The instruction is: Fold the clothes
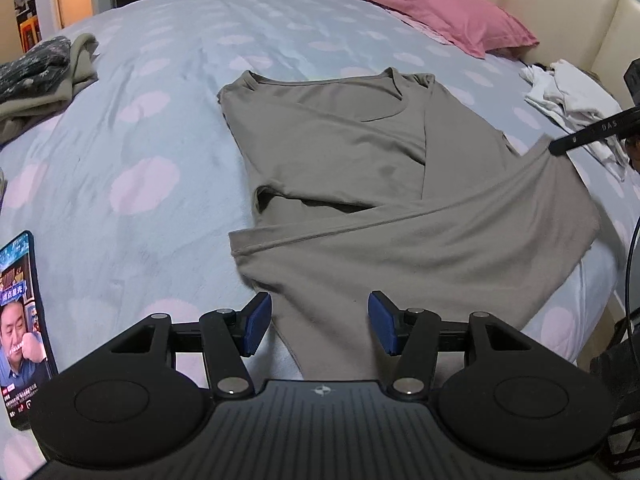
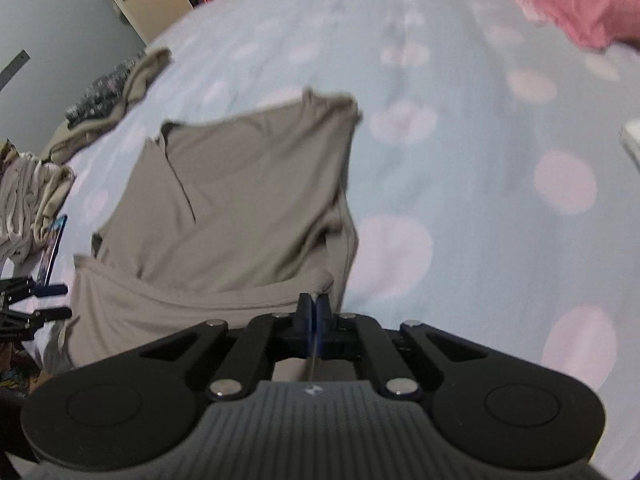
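A taupe shirt (image 1: 340, 152) lies neck-away on the bed (image 1: 160, 128), near the middle, with its lower part drawn across the body in a diagonal fold. The right tool (image 2: 311, 304) is pressed together on a bunched bit of the shirt's edge, and the cloth rises in a taut line toward it; I judge it holds this edge up to carry it over the body and square the fold. The left tool (image 1: 319, 322) hangs spread over the shirt's near end, its blue pads (image 1: 256, 322) on either side of the cloth but gripping nothing, probably placed to take the hem next.

A phone (image 1: 24, 320) with a video playing lies at the near left of the bed, just beside the left tool, and could be knocked. A heap of dark and olive clothes (image 1: 44, 76) sits at the far left, a pink pillow (image 1: 444, 12) at the head, and white garments (image 1: 568, 100) at the right edge. All 3 lie apart from the shirt. The right view is blurred.
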Demonstrator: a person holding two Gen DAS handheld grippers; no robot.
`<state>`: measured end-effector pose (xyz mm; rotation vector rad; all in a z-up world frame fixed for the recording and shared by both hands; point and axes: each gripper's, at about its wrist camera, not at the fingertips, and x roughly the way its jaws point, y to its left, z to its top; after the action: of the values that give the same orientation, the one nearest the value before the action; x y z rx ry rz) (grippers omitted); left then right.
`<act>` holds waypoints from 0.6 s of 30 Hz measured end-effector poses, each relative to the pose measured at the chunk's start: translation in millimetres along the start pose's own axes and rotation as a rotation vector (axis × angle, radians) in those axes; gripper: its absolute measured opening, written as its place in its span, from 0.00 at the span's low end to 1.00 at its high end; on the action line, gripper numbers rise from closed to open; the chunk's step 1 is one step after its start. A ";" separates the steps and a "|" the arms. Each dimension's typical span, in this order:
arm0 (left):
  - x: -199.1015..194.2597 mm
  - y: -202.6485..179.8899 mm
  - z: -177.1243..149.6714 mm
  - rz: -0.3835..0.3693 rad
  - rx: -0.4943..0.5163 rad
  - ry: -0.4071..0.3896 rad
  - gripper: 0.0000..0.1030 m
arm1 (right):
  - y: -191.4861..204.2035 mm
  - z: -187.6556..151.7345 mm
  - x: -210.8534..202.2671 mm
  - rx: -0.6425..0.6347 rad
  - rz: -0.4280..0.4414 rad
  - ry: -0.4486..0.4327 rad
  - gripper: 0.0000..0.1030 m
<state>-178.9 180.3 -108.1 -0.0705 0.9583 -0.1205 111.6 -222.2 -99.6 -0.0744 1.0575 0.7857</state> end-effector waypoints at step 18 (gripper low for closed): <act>14.3 18.6 23.1 0.062 0.009 -0.037 0.51 | -10.7 -5.7 13.6 0.000 -0.045 0.047 0.41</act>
<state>-150.5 197.0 -108.6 -0.0346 0.9216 -0.0663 117.2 -225.0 -116.7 -0.1163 1.0966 0.7466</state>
